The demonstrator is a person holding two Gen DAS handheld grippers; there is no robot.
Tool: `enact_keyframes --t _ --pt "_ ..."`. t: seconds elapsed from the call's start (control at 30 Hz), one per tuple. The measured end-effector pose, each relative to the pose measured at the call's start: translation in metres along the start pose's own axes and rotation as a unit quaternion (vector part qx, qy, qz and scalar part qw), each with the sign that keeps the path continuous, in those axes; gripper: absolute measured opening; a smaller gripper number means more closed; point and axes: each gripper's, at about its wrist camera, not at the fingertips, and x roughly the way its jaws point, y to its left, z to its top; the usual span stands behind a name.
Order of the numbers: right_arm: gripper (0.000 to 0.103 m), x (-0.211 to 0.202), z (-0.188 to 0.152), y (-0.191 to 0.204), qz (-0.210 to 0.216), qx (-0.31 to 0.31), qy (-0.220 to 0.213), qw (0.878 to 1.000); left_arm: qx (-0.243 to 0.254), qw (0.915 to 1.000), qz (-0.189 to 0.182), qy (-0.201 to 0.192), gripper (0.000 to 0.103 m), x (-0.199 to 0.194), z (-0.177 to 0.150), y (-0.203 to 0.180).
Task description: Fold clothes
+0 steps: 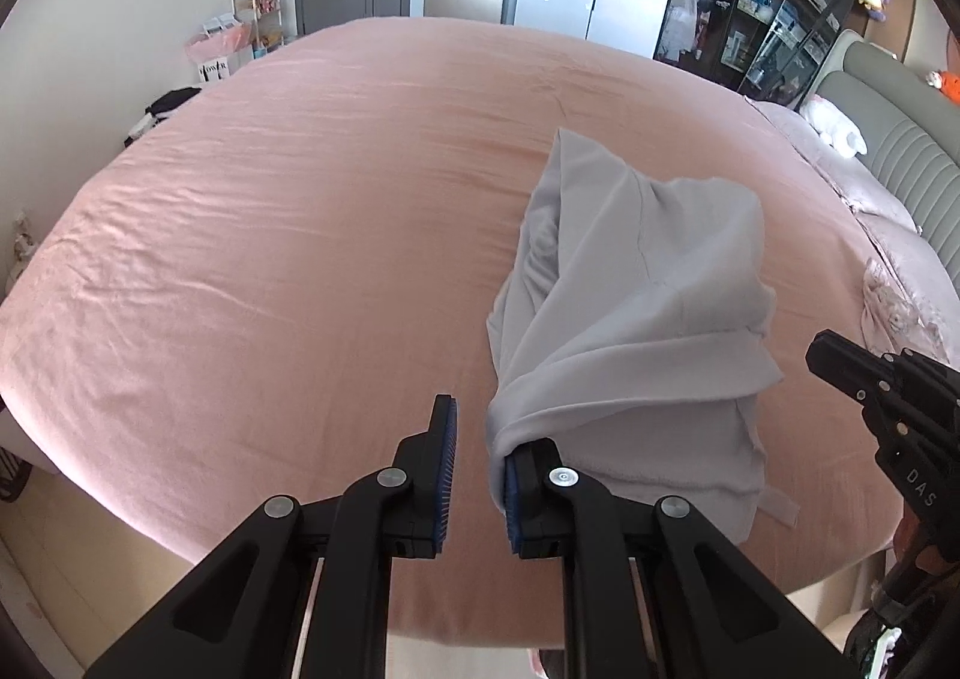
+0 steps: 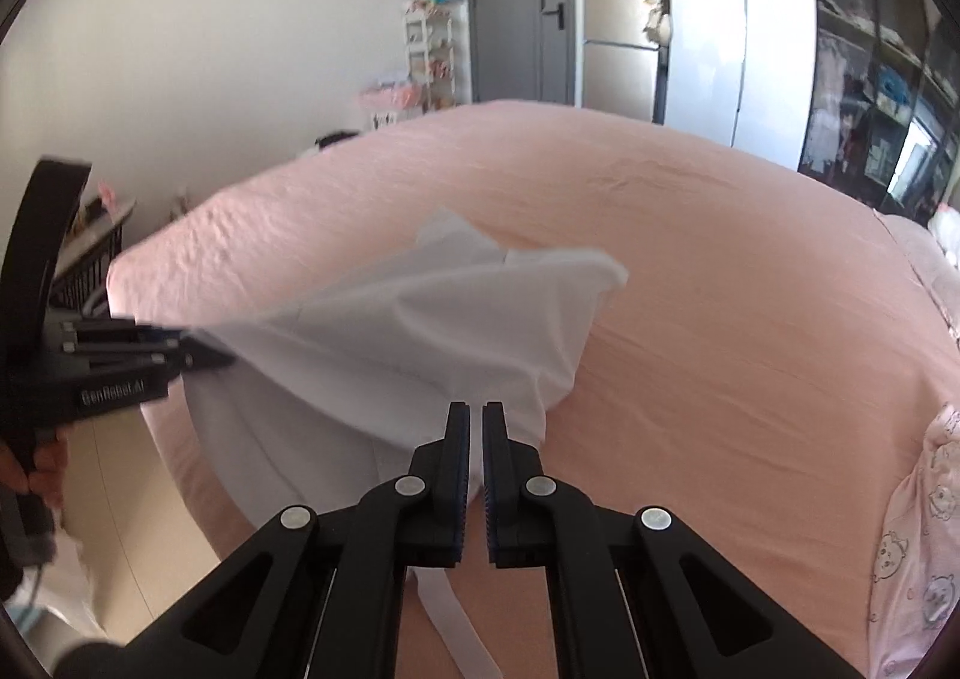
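Pale grey fabric, the garment (image 1: 636, 307) lay bunched on the pink bed (image 1: 270, 235) at four o'clock; the left gripper (image 1: 477, 475) stood apart, cloth draped over one finger. In the right view, the right gripper (image 2: 476, 475) nearly closed on its hem. It looked soft, light and limp; corners would suit.

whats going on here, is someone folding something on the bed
Yes. A person with a handheld gripper in each hand is working a light grey garment on a pink bed. The left gripper has its jaws apart, with cloth draped over one finger rather than pinched. The right gripper looks nearly closed with pale fabric between its fingers. The garment is bunched and partly lifted, not yet a neat fold.
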Motion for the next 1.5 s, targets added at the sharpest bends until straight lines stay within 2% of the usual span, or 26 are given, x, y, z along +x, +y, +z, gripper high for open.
enact_keyframes --t 0.07,0.13,0.17,0.27,0.43,0.5,0.67,0.77,0.8,0.83,0.9,0.97,1.17,1.4,1.5 --pt "0.010 0.002 -0.013 -0.001 -0.009 -0.012 0.014 1.000 0.000 0.9999 -0.004 0.011 0.012 0.004 -0.005 -0.001" --pt "0.043 0.007 -0.025 0.001 -0.047 -0.034 0.023 0.998 0.000 0.9998 -0.005 0.018 0.012 0.007 -0.010 -0.001" --pt "0.048 0.009 -0.030 0.000 -0.054 -0.044 0.025 0.997 0.000 0.9998 -0.006 0.019 0.012 0.006 -0.010 -0.002" --pt "0.050 0.017 -0.036 0.002 -0.065 -0.058 0.021 0.996 0.000 0.9997 -0.010 0.021 0.012 0.004 -0.010 -0.006" --pt "0.050 0.029 -0.030 0.026 -0.151 -0.125 -0.018 0.980 0.004 0.9998 -0.016 0.014 0.012 -0.003 -0.002 -0.008" --pt "0.053 0.043 -0.026 0.033 -0.178 -0.145 -0.016 0.973 0.006 0.9997 -0.018 0.012 0.012 -0.005 0.000 -0.008" --pt "0.054 0.067 -0.020 0.035 -0.207 -0.150 -0.003 0.967 0.002 0.9993 -0.035 0.013 0.012 -0.006 0.001 -0.008" --pt "0.048 0.065 -0.023 0.039 -0.220 -0.161 -0.013 0.962 0.004 0.9992 -0.035 0.016 0.012 -0.005 0.000 -0.008" --pt "0.030 0.063 -0.024 0.041 -0.219 -0.165 -0.014 0.962 0.004 0.9992 -0.035 0.017 0.012 -0.005 -0.001 -0.008" --pt "0.000 0.061 -0.025 0.043 -0.227 -0.171 -0.017 0.959 0.005 0.9992 -0.035 0.018 0.012 -0.004 -0.001 -0.008" --pt "0.000 0.062 -0.028 0.051 -0.255 -0.200 -0.025 0.946 0.006 0.9992 -0.035 0.020 0.012 -0.004 -0.002 -0.009" --pt "0.000 0.066 -0.027 0.055 -0.264 -0.221 -0.020 0.939 0.008 0.9991 -0.035 0.022 0.012 -0.003 -0.003 -0.009" --pt "0.000 0.048 -0.019 0.056 -0.261 -0.228 -0.033 0.938 0.010 0.9990 -0.037 0.025 0.012 -0.003 -0.004 -0.011" --pt "0.000 0.013 -0.006 0.058 -0.211 -0.185 -0.030 0.959 0.005 0.9989 -0.040 0.023 0.012 -0.004 -0.001 -0.009" --pt "0.000 0.011 -0.009 0.061 -0.179 -0.180 -0.005 0.967 0.013 0.9986 -0.043 0.027 0.012 -0.004 -0.003 -0.011"
